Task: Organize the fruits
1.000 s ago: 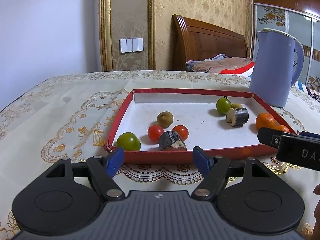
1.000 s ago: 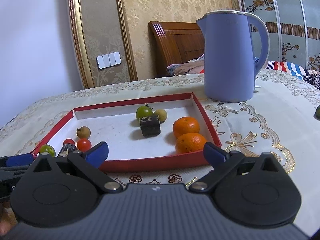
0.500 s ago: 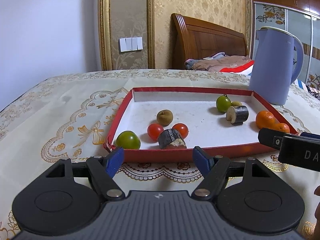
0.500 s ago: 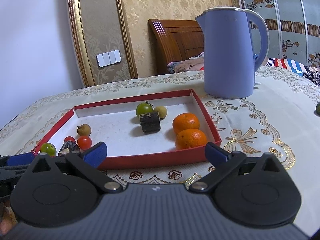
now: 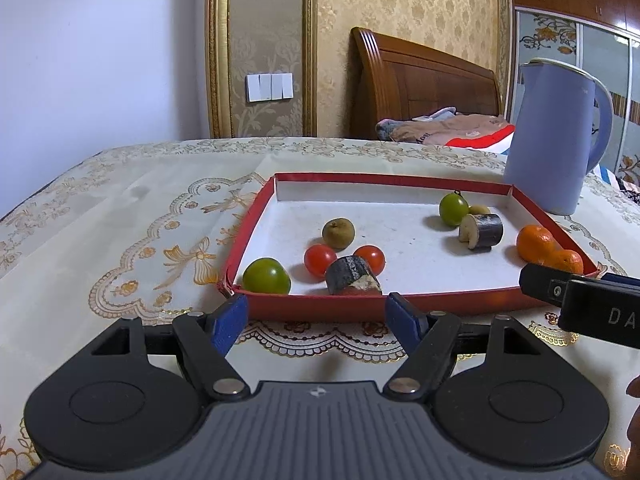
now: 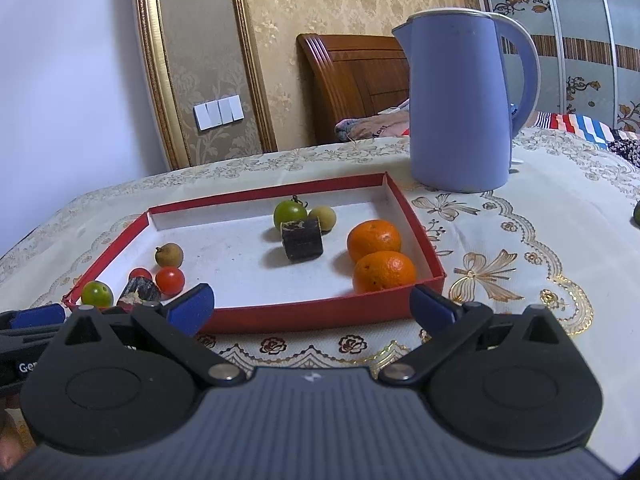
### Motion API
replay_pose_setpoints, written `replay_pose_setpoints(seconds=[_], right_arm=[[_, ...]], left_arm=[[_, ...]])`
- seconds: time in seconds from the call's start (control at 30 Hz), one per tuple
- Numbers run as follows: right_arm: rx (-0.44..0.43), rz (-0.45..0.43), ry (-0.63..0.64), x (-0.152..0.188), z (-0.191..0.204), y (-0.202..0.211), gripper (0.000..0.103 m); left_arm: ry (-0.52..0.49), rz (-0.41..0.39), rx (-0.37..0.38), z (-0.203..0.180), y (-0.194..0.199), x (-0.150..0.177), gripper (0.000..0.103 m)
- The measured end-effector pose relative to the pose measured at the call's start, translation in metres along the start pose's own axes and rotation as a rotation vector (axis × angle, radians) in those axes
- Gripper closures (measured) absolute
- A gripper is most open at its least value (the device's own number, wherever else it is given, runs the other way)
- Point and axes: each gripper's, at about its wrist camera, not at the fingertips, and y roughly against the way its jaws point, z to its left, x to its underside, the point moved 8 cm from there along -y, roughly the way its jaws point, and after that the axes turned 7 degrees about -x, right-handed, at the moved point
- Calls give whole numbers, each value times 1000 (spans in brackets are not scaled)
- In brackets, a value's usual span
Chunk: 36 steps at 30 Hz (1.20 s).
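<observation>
Starting at the left, the left hand-held gripper (image 5: 316, 322) hovers low over the bench (image 5: 120, 216) just short of the red tray (image 5: 248, 232), its blue pads spread wide with nothing between them. Directly beyond it, in the tray's near left corner, lie a green tomato (image 5: 266, 276), two red cherry tomatoes (image 5: 320, 260) and a dark cut chunk (image 5: 352, 276), packed close. A brown longan (image 5: 338, 233) sits just behind. Reaching for any one could nudge its round neighbours away, or the pads could catch the low cardboard wall and shove the tray. Further right, a stemmed green fruit (image 6: 290, 215), a second dark chunk (image 6: 302, 237) and two oranges (image 6: 374, 236) crowd the right wall. The right hand-held gripper (image 6: 312, 307) is equally wide open and empty; its near orange (image 6: 384, 271) looks likely to slip from a hasty squeeze.
</observation>
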Motion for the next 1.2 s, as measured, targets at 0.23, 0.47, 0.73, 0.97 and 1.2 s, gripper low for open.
replay_pose_setpoints(seconds=[0.23, 0.47, 0.73, 0.97, 1.2], right_arm=[[-1, 4, 3, 1, 0, 0, 0], [-2, 8, 3, 2, 1, 0, 0], [-12, 15, 0, 5, 2, 2, 0], [-14, 25, 0, 6, 2, 1, 0], [-15, 26, 3, 6, 2, 1, 0]], left_arm=[[10, 10, -10, 3, -2, 0, 28], [6, 13, -9, 2, -1, 1, 28], [7, 18, -7, 2, -1, 1, 28], [-6, 11, -13, 1, 0, 1, 28], [4, 34, -2, 2, -4, 3, 28]])
